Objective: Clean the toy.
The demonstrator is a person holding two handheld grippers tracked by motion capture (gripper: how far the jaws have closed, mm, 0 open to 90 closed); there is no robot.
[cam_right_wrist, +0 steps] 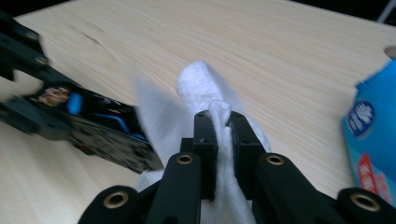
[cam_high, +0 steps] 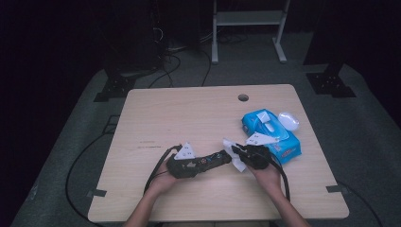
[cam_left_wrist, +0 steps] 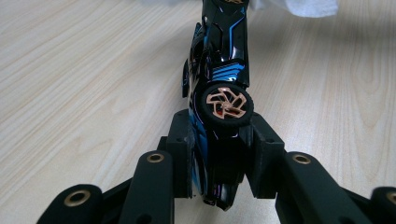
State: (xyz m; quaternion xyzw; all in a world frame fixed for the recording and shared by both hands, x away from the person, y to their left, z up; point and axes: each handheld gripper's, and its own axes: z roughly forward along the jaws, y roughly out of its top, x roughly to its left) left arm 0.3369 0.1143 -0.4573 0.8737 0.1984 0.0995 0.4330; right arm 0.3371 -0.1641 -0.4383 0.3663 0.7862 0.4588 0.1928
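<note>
the left tool [cam_high: 218, 158] is clamped on a glossy black-and-blue toy car [cam_left_wrist: 219, 79], holding it level just above the table [cam_high: 189, 118] near the front edge, nose pointing right. the right tool [cam_right_wrist: 219, 121] is pinched tight on a white wipe [cam_right_wrist: 201, 84], and the wipe touches the car's right end. behind the right hand [cam_high: 267, 175], on the right side of the table, lies a blue wipes pack [cam_high: 272, 135] with a white lid [cam_high: 288, 120] just beside its far corner

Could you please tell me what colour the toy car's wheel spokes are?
Copper-orange spokes, clearest in the left gripper view.
</note>
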